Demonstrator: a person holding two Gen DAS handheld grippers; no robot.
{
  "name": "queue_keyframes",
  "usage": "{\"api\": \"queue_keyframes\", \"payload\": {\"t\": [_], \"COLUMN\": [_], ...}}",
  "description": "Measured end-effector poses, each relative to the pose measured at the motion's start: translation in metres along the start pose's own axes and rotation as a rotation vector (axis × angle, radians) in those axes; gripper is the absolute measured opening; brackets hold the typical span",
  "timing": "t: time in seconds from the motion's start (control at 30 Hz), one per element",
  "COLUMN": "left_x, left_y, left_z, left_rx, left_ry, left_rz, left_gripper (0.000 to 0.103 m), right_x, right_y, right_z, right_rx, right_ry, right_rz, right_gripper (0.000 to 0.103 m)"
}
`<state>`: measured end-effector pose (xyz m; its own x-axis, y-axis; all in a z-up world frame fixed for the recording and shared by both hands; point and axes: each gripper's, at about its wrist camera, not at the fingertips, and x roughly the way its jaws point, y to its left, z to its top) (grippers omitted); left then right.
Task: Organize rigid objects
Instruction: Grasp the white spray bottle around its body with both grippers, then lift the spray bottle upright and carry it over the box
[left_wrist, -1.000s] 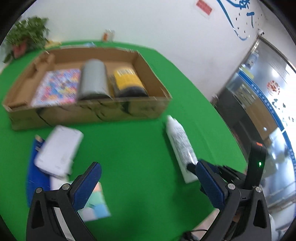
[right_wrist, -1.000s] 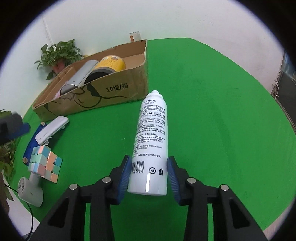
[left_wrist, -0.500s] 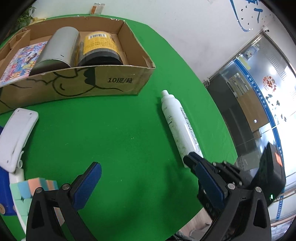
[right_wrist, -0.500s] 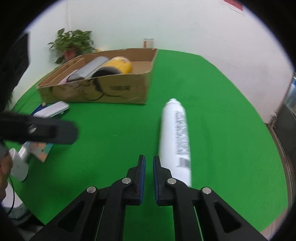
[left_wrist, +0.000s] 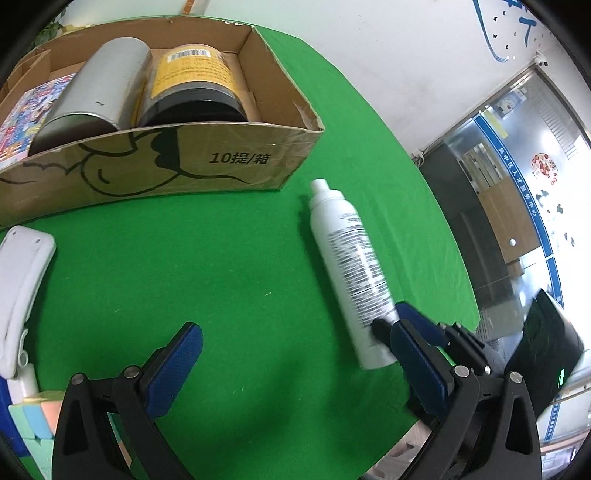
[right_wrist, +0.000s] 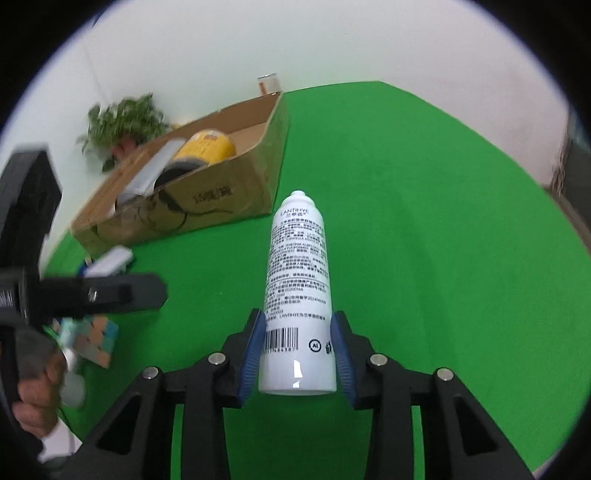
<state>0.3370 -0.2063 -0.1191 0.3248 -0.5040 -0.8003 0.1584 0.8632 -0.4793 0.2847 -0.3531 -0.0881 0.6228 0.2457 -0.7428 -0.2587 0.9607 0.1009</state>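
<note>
Right gripper (right_wrist: 298, 354) jaws just reopened and now sit against the base of the white spray bottle (right_wrist: 297, 288), grasping it on the green table (right_wrist: 443, 258); left gripper (left_wrist: 291, 363) released, empty. Cardboard box (left_wrist: 184, 166) at 11 o'clock holds silver cylinder (left_wrist: 99, 92), yellow-labelled jar (left_wrist: 194, 86), colourful booklet (left_wrist: 22, 110).

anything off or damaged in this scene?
Minor only. The box has a torn, ragged top edge at its right corner. The white bottle lies on its side on the green table, outside the box, its base between the right gripper's pads. No spills visible.
</note>
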Motion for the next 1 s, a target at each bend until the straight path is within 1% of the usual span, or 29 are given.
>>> {"api": "queue_keyframes", "payload": {"t": [0.07,0.1,0.13,0.17,0.2,0.27,0.3,0.33,0.37,0.47,0.53,0.67,0.7,0.73,0.77,0.8,0.83,0.9,1.0], "left_x": [0.007,0.01,0.013,0.015,0.017,0.02,0.021,0.023,0.026,0.036,0.043,0.058,0.06,0.059,0.062,0.065,0.067,0.071,0.076], "left_y": [0.001,0.001,0.004,0.006,0.007,0.009,0.009,0.009,0.009,0.011,0.013,0.013,0.01,0.009,0.007,0.004,0.004,0.003,-0.002], "left_z": [0.005,0.007,0.009,0.01,0.011,0.015,0.016,0.019,0.022,0.03,0.035,0.044,0.047,0.044,0.045,0.045,0.044,0.039,0.031], "left_rx": [-0.013,-0.022,-0.036,-0.049,-0.054,-0.057,-0.056,-0.053,-0.054,-0.059,-0.052,-0.041,-0.027,-0.019,-0.015,-0.011,-0.009,-0.017,-0.041], "left_ry": [0.008,0.009,0.013,0.017,0.019,0.021,0.021,0.022,0.022,0.045,0.064,0.096,0.093,0.104,0.116,0.124,0.13,0.149,0.159], "left_rz": [-0.02,-0.026,-0.032,-0.039,-0.042,-0.039,-0.036,-0.031,-0.024,0.006,0.025,0.016,0.022,0.019,0.008,0.003,-0.005,-0.021,-0.025], "left_gripper": [0.102,0.102,0.102,0.102,0.102,0.101,0.101,0.101,0.1,0.089,0.076,0.073,0.07,0.062,0.059,0.052,0.048,0.043,0.044], "right_x": [-0.003,-0.004,-0.003,-0.004,-0.005,-0.012,-0.014,-0.014,-0.012,0.0,0.005,0.022,0.025,0.029,0.031,0.032,0.032,0.03,0.023], "right_y": [0.017,0.026,0.036,0.042,0.045,0.042,0.038,0.034,0.03,0.019,0.015,0.009,0.012,0.015,0.018,0.022,0.027,0.032,0.035], "right_z": [-0.005,-0.008,-0.012,-0.014,-0.014,-0.016,-0.016,-0.015,-0.014,-0.012,-0.011,-0.004,-0.002,-0.001,-0.001,0.0,0.001,0.002,0.002], "right_rx": [-0.058,-0.096,-0.145,-0.181,-0.191,-0.155,-0.122,-0.088,-0.061,0.027,0.082,0.169,0.181,0.184,0.178,0.162,0.14,0.096,0.012], "right_ry": [-0.013,-0.019,-0.013,-0.008,-0.006,-0.018,-0.021,-0.019,-0.013,0.04,0.061,0.103,0.117,0.134,0.144,0.148,0.154,0.163,0.198], "right_rz": [0.012,0.021,0.028,0.047,0.076,0.193,0.225,0.234,0.236,0.245,0.28,0.311,0.322,0.331,0.329,0.323,0.32,0.296,0.277], "right_gripper": [0.035,0.037,0.041,0.043,0.043,0.044,0.046,0.051,0.054,0.054,0.054,0.054,0.054,0.054,0.053,0.053,0.05,0.05,0.05]}}
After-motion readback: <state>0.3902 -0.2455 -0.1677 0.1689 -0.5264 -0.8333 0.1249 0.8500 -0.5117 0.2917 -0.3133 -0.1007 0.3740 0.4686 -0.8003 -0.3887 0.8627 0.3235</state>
